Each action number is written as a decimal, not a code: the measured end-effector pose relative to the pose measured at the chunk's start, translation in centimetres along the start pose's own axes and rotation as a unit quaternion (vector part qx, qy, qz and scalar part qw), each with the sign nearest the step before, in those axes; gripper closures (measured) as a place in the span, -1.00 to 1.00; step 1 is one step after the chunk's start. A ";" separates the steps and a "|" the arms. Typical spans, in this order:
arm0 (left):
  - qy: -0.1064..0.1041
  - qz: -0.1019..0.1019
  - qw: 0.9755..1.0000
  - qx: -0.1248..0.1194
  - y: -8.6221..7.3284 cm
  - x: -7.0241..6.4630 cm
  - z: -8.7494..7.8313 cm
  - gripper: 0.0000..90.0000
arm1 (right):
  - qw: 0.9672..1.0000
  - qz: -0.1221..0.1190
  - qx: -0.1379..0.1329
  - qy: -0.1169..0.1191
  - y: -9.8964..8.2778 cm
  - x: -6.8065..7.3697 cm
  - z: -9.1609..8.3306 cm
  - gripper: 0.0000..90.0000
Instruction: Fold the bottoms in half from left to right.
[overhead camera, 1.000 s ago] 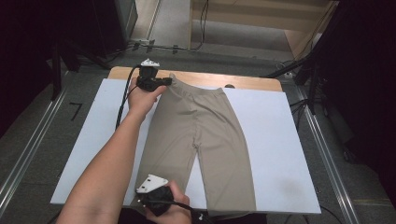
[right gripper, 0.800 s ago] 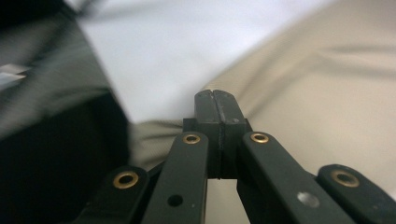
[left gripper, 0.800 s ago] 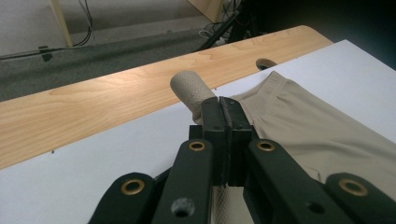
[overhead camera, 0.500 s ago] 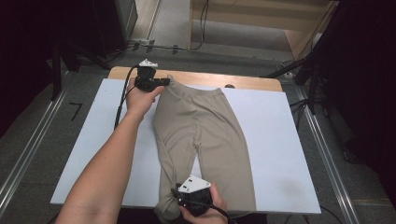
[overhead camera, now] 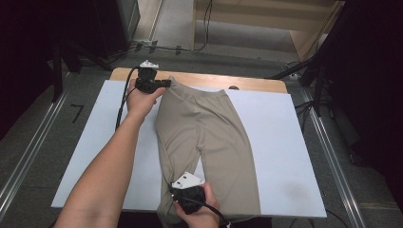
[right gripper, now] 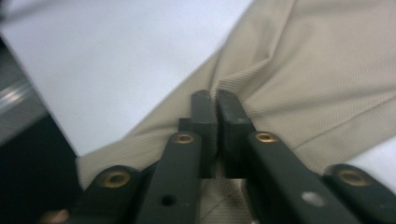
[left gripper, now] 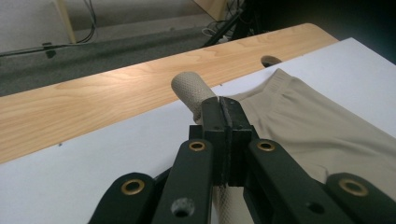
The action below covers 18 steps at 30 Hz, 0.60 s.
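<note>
Beige knit shorts (overhead camera: pixel 209 128) lie flat on the white sheet-covered table (overhead camera: pixel 280 142). Left gripper (overhead camera: pixel 161 84) pinches the waistband corner at the far edge. Right gripper (overhead camera: pixel 190 194), jaws just closing, clamps the near leg hem.

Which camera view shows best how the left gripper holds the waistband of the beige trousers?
The left gripper view: the left gripper has its jaws shut on a rolled fold at the waistband corner of the beige trousers. The high view shows that gripper small at the corner, its grip unclear. The right gripper view shows trouser-leg fabric in the right gripper.
</note>
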<state>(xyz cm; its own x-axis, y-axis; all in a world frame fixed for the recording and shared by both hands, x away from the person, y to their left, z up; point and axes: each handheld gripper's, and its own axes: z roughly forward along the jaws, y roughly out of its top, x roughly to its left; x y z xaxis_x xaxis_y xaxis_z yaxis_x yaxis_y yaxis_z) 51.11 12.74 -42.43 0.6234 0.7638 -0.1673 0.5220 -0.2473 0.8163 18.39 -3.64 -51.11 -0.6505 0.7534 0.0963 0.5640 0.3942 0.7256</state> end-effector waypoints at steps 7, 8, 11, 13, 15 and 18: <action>0.030 -0.024 0.999 0.004 -0.2 2.0 -0.9 1.00 | 0.996 -0.046 -0.063 0.033 1.2 1.4 -2.3 0.93; 0.037 -0.028 0.999 0.005 -0.2 2.3 -1.1 1.00 | 0.995 -0.060 -0.068 0.039 1.5 1.9 -2.5 0.93; 0.053 -0.034 0.998 0.006 -0.1 2.6 -1.3 1.00 | 0.989 -0.098 -0.088 0.061 2.3 3.3 -3.8 0.93; 0.060 -0.024 0.998 0.015 -0.2 2.4 -1.1 1.00 | 0.987 -0.111 -0.101 0.062 2.5 3.7 -5.0 0.93; 0.060 -0.011 0.998 0.023 -0.2 1.9 -0.7 1.00 | 0.986 -0.108 -0.114 0.063 2.2 3.2 -6.4 0.93; 0.058 0.006 0.998 0.025 -0.3 1.0 0.0 1.00 | 0.987 -0.085 -0.124 0.063 1.1 1.6 -8.0 0.93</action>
<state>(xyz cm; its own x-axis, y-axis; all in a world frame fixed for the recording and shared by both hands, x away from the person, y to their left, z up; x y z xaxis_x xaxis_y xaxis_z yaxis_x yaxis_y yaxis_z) 51.57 13.56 -42.82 0.5597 0.8239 -0.0892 0.5447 -0.2846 0.7888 13.94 -6.24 -44.68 -0.7920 0.6097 0.0314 0.3094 0.3565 0.8816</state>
